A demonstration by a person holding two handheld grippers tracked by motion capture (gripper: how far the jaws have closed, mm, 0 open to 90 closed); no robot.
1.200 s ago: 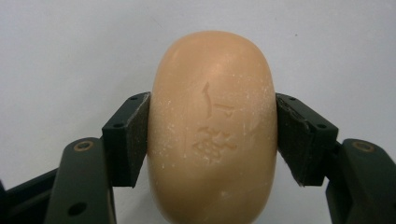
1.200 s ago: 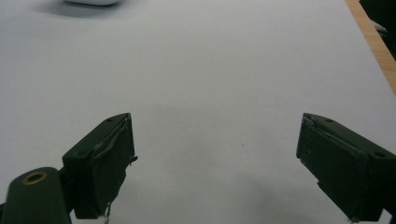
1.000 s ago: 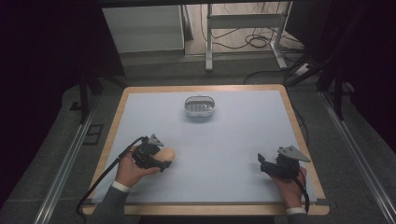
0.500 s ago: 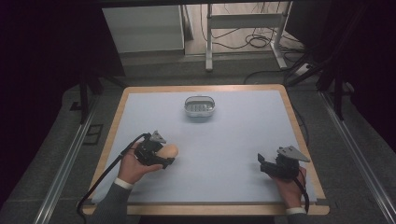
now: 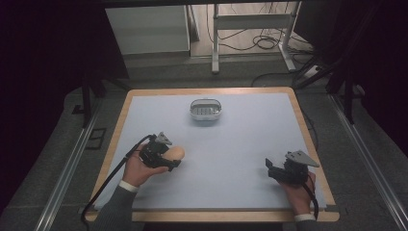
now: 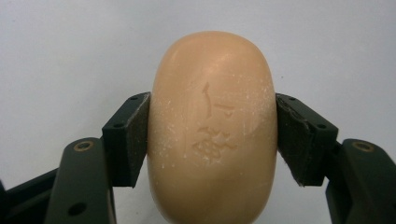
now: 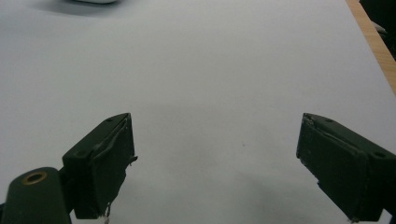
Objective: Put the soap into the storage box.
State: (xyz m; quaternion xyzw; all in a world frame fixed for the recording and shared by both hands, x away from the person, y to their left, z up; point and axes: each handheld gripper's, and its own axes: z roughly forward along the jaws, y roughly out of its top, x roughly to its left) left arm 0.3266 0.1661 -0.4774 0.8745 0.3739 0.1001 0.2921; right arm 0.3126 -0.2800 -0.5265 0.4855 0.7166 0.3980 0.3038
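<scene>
One oval peach soap bar, stamped, sits clamped in the left hand-held gripper.

the high view looks forward and down over the whole table. each gripper view sits close above the white surface, looking along its jaws. the right gripper view's upper left shares the dish.

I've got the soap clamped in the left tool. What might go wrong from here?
1. The soap is rounded and smooth, and the left tool grips it only at its sides, so it may slip out.
2. The soap dish sits far across the table, so a long carry adds the chance of a drop.
</scene>
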